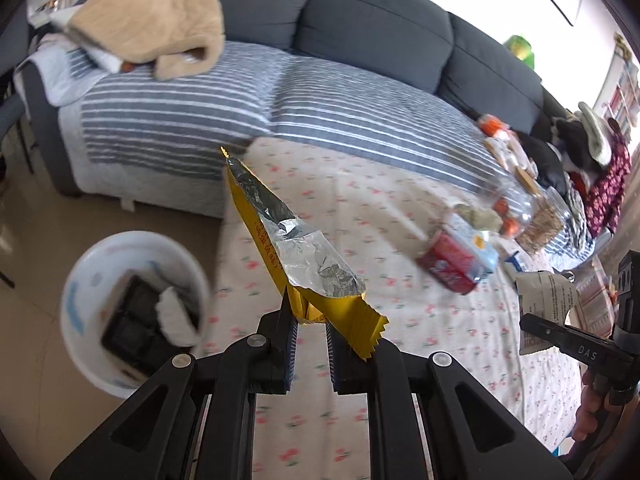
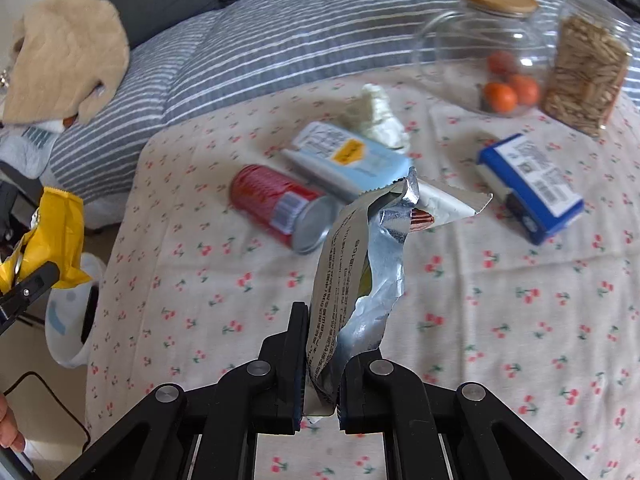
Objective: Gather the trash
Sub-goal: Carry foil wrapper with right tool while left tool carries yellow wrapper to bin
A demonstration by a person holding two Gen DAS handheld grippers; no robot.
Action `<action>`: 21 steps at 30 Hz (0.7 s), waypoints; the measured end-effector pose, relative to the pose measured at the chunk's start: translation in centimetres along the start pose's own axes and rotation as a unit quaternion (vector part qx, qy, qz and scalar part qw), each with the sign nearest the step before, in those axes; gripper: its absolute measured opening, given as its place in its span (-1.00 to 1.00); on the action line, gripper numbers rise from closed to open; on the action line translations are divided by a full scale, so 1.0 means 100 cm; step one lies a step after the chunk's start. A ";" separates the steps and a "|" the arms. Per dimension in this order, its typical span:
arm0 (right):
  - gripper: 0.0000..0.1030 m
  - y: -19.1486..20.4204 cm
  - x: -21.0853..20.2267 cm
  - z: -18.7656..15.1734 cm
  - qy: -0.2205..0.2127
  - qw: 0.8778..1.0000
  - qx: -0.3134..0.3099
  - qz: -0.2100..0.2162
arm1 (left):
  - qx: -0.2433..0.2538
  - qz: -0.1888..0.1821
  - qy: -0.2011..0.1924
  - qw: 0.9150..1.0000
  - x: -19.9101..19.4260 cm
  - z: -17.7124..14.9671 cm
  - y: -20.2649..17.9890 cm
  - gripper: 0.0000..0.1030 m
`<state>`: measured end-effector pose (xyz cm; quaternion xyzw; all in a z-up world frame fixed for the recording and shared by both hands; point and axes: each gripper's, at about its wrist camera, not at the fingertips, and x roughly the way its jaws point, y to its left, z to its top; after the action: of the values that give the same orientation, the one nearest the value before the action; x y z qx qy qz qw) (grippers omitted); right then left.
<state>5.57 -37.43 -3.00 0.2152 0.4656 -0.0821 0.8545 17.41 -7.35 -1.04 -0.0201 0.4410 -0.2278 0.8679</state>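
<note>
My left gripper (image 1: 310, 320) is clenched on a yellow wrapper (image 1: 288, 240), torn open with its foil lining showing; it sticks up and away from my fingers (image 1: 289, 344). My right gripper (image 2: 322, 364) is clamped on a silver-white wrapper (image 2: 360, 276) with printed text, also torn open, standing up from the fingers. Both wrappers are held in the air above the worktop (image 2: 480, 320), which is covered in a cherry-print cloth.

On the floor at the worktop's left edge sits a white bin (image 1: 132, 312), a black tray (image 1: 136, 320) and a white crumpled tissue (image 1: 176, 312) already inside it.

On the cloth: a red can (image 2: 280, 208) on its side, touching a pale blue carton (image 2: 344, 156) lying flat; a crumpled white tissue wad (image 2: 376, 116) just behind the carton; a blue-and-white box (image 2: 532, 188) to the right, apart. Farther back, a glass jar with a wooden lid (image 2: 492, 48) holding orange fruits, and beside it a jar of seeds (image 2: 584, 72).

Behind is a grey sofa (image 1: 360, 20) with a striped blanket (image 1: 200, 112) and a beige garment (image 1: 152, 20).
</note>
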 end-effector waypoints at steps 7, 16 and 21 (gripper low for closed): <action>-0.83 0.047 0.025 -0.002 0.017 0.999 -0.028 0.012 | -0.022 0.020 0.016 0.999 -0.006 -0.004 0.058 -0.74; -0.83 0.102 0.048 -0.006 0.028 0.997 -0.068 0.029 | -0.051 0.045 0.038 0.997 0.000 -0.010 0.130 -0.73; -0.83 0.132 0.057 -0.009 0.035 0.994 -0.092 0.039 | -0.072 0.059 0.064 0.994 0.021 -0.018 0.166 -0.71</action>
<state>12.49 -24.90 -4.36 0.1560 0.4919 0.0024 0.8565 23.38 6.99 -7.63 -0.0422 0.5117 -0.1444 0.8459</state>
